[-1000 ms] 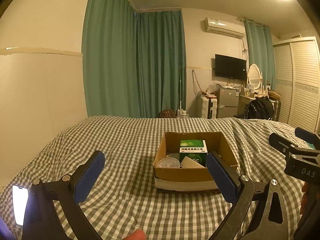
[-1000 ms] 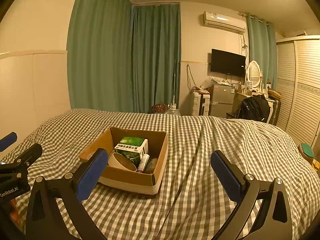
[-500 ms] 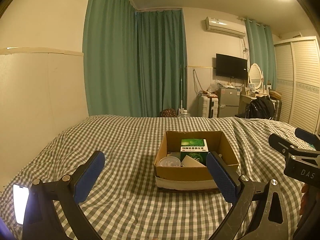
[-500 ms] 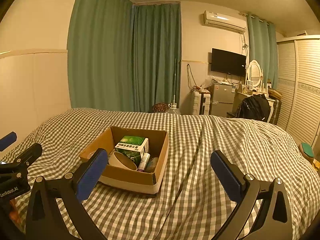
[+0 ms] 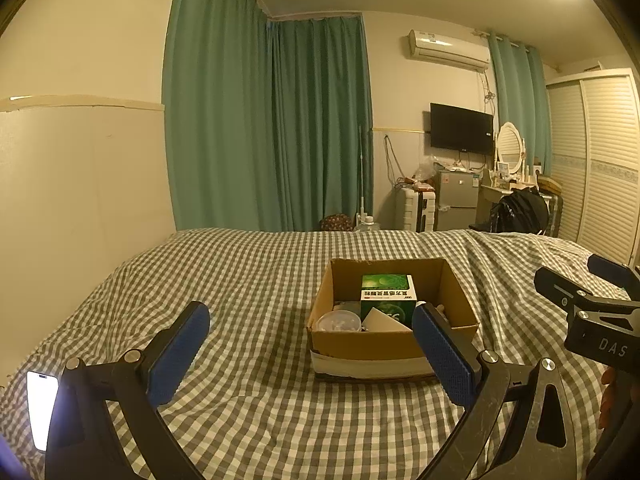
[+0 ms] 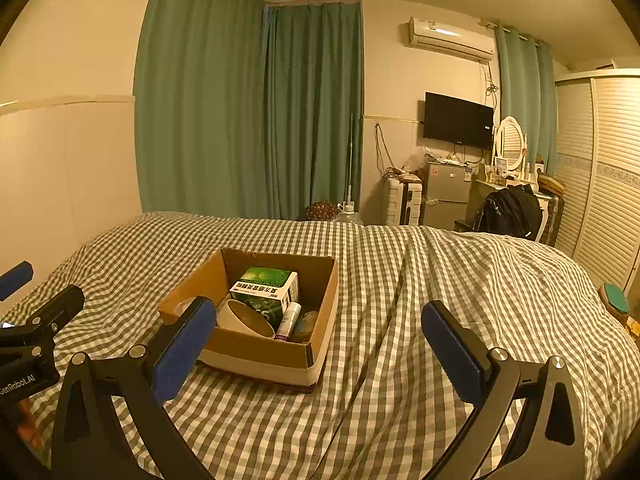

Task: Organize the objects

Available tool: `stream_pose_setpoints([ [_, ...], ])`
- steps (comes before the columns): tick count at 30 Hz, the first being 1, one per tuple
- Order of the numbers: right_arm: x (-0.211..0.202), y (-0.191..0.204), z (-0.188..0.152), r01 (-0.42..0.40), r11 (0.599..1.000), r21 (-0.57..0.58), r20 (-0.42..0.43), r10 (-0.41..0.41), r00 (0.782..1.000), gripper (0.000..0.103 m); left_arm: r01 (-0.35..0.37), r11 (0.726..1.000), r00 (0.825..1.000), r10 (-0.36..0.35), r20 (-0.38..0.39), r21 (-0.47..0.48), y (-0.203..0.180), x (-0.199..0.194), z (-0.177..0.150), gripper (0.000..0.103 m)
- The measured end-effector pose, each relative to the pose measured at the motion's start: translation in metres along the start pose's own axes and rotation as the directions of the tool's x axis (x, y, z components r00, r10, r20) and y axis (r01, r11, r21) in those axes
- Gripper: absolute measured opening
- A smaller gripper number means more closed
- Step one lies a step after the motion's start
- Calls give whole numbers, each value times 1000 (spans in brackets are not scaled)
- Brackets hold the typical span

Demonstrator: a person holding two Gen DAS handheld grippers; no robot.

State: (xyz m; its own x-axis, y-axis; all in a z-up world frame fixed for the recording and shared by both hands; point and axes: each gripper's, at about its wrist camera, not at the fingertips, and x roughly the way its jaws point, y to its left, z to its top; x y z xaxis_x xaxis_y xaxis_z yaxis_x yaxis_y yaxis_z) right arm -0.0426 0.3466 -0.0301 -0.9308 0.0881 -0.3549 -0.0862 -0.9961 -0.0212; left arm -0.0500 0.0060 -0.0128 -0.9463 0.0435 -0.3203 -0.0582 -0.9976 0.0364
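An open cardboard box [image 5: 372, 346] [image 6: 256, 350] sits on a checked bed cover. Inside stand a green and white carton [image 5: 387, 294] [image 6: 266, 286], a pale cup lying on its side [image 6: 248, 318], a small white tube [image 6: 289, 318] and a clear round lid [image 5: 338, 321]. My left gripper [image 5: 310, 350] hovers open in front of the box, with its right pad over the box's near right corner. Right of the box, my right gripper [image 6: 318, 352] is held open above the cover. Nothing is between either pair of fingers.
The checked bed cover [image 5: 240, 280] [image 6: 460, 280] spreads wide around the box. A lit phone [image 5: 40, 412] lies at the bed's left edge. Green curtains [image 5: 272, 128], a small fridge [image 6: 446, 196], a wall television [image 6: 458, 120] and slatted wardrobe doors [image 6: 608, 184] stand beyond the bed.
Both views have shifted only slightly; the box sits a touch higher in the left wrist view. Both grippers stay open.
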Motion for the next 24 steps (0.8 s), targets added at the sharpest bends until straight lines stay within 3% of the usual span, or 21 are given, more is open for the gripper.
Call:
stream_pose_setpoints([
  [24, 4, 3, -5, 0, 1000, -2, -13, 0, 1000, 103, -1, 1000, 1000, 1, -17, -6, 5, 4, -7, 103],
])
